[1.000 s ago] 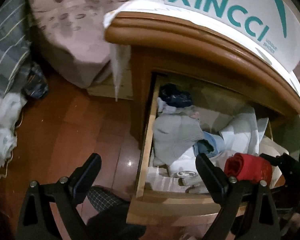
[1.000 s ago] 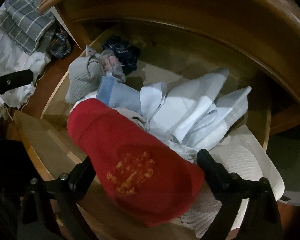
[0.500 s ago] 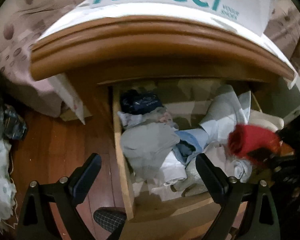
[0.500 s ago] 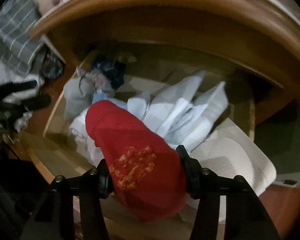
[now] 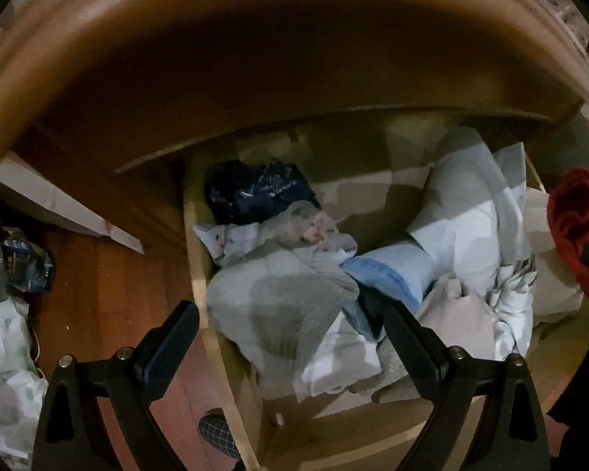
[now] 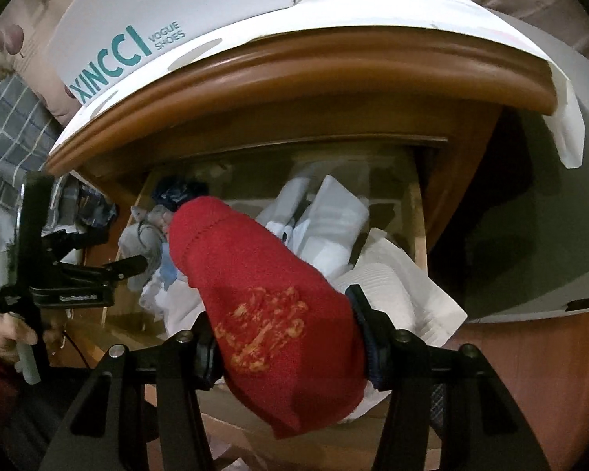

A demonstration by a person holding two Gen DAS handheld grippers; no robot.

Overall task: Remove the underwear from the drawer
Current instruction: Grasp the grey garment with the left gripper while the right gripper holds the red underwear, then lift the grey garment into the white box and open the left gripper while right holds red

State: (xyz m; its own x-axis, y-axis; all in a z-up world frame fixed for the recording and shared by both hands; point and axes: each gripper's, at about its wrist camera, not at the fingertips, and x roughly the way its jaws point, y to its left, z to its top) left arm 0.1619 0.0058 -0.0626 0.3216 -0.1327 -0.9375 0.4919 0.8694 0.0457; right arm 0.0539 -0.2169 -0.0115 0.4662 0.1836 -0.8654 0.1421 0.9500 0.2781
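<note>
Right gripper [image 6: 284,347]: my jaws have just been closing and now pinch the rolled red knitted garment with an orange-yellow print [image 6: 263,310] across its width, one pad pressed on each flank.

Held item, position: raised above the front of the open light-wood drawer [image 6: 418,219]; its free rounded end juts away from me toward the cabinet, over the rest of the laundry.

Held item, long axis: runs along my fingers, from between the pads out toward the drawer's rear left; the grip sits near the end closest to me.

Left gripper [image 5: 290,337]: jaws spread wide, nothing between them; in the right wrist view it shows at the left edge, aimed into the drawer's left part.

Nearest target for the left: a crumpled grey ribbed cloth [image 5: 282,306] lies directly ahead of and between the left fingers, hard against the drawer's left wall; I judge the left gripper to be the nearer one to it.

Neighbours: a light blue folded piece [image 5: 392,271] touches the grey cloth on its right; a dark navy bundle [image 5: 255,192] sits behind it at the rear left; white folded fabrics [image 5: 467,216] fill the right half.

Cross-check: from the left wrist view the red garment [image 5: 579,231] hangs at the far right, clear of the pile.

Overhang: the brown wooden cabinet top [image 6: 333,66] with a white shoe box [image 6: 169,15] on it projects above the drawer's rear.

Judgement: the red item needs drawing back toward me and up, away from that lip; a snag on the white fabrics looks unlikely.
</note>
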